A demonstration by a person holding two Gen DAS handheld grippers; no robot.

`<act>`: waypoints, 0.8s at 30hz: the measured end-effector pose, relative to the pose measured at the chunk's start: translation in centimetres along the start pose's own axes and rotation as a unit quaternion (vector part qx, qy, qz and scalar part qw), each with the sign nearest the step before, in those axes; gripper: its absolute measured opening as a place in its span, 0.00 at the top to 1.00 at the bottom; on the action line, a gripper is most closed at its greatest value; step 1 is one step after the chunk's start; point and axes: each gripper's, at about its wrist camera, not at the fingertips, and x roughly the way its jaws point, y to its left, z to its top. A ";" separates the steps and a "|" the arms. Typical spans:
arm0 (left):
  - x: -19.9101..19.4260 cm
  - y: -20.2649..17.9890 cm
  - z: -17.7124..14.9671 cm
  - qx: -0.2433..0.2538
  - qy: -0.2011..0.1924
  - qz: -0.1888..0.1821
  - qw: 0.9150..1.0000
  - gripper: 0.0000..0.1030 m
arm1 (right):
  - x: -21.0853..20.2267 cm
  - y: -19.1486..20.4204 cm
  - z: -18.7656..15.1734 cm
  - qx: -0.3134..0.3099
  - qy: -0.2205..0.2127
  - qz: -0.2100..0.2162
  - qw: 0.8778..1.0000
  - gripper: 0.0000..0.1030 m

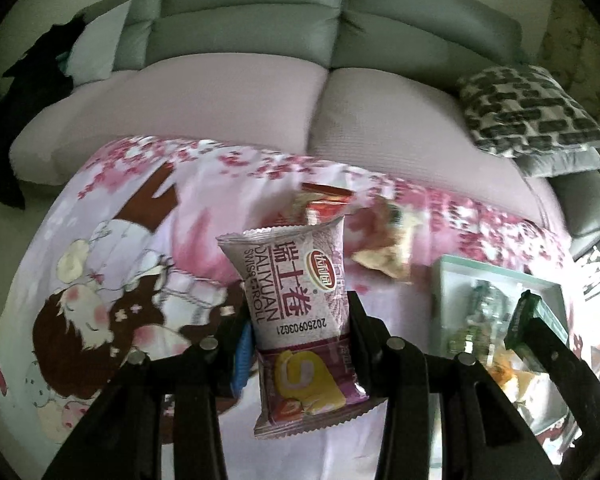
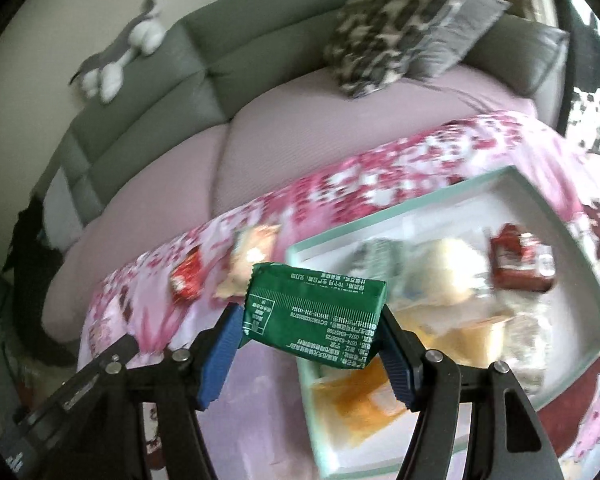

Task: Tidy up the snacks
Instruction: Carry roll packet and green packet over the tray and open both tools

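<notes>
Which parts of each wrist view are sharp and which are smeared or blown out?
Left wrist view: the Swiss roll packet is sharp with legible print, the tray and its contents smeared. Right wrist view: the green packet is crisp, tray contents streaked, window at right blown out; both bow the sofa.

Low surface draped in pink cherry-blossom cartoon-print cloth [image 1: 148,240]. Directly on cloth: pale-green shallow rectangular tray [image 2: 416,216] at one side; red foil snack packet [image 2: 186,278] and beige crinkled snack bag [image 2: 248,260] lying near far edge, just beside each other, outside tray. Behind: grey-and-lilac sofa [image 1: 320,92].
</notes>
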 end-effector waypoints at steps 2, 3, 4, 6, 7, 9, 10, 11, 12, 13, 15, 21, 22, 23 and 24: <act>-0.1 -1.7 -0.1 0.016 0.000 -0.010 1.000 0.58 | -0.3 -1.5 0.5 0.017 -0.001 0.000 1.000 0.33; -0.1 -2.7 -0.2 0.025 0.002 -0.016 1.000 0.58 | -0.4 -2.1 0.7 0.025 -0.001 0.000 1.000 0.33; -0.1 -3.3 -0.3 0.032 0.003 -0.021 0.999 0.58 | -0.6 -3.2 1.0 0.037 -0.002 -0.003 0.999 0.33; -0.1 -5.3 -0.7 0.051 0.005 -0.036 0.998 0.58 | -0.9 -4.5 1.4 0.046 -0.006 -0.013 0.999 0.33; -0.2 -6.5 -1.0 0.064 0.006 -0.045 0.997 0.58 | -1.2 -5.6 1.7 0.054 -0.010 -0.023 0.998 0.33; -0.3 -8.6 -1.3 0.084 0.007 -0.058 0.995 0.58 | -1.5 -7.0 1.9 0.066 -0.013 -0.034 0.997 0.33; -0.3 -9.5 -1.5 0.093 0.008 -0.063 0.994 0.58 | -1.7 -7.8 2.1 0.075 -0.014 -0.040 0.996 0.33; -0.3 -10.2 -1.6 0.100 0.010 -0.068 0.993 0.58 | -1.8 -8.8 2.2 0.084 -0.015 -0.045 0.995 0.33; -0.3 -11.2 -1.9 0.110 0.013 -0.075 0.991 0.58 | -1.9 -9.4 2.3 0.090 -0.015 -0.049 0.995 0.33; -0.2 -12.0 -2.0 0.115 0.015 -0.078 0.990 0.58 | -2.0 -10.1 2.4 0.097 -0.015 -0.053 0.994 0.33; -0.1 -13.7 -2.4 0.132 0.020 -0.086 0.987 0.58 | -2.1 -11.3 2.4 0.108 -0.015 -0.059 0.992 0.33; 0.3 -17.6 -3.4 0.170 0.030 -0.100 0.980 0.58 | -2.3 -13.4 2.6 0.123 -0.010 -0.076 0.989 0.33; 0.5 -18.4 -3.6 0.177 0.031 -0.101 0.979 0.58 | -2.3 -13.7 2.6 0.125 -0.009 -0.079 0.989 0.33; 0.6 -19.0 -3.7 0.182 0.032 -0.102 0.978 0.58 | -2.2 -14.1 2.5 0.126 -0.007 -0.084 0.988 0.33; 0.8 -19.5 -3.8 0.186 0.033 -0.102 0.977 0.58 | -2.2 -14.3 2.5 0.126 -0.005 -0.089 0.988 0.33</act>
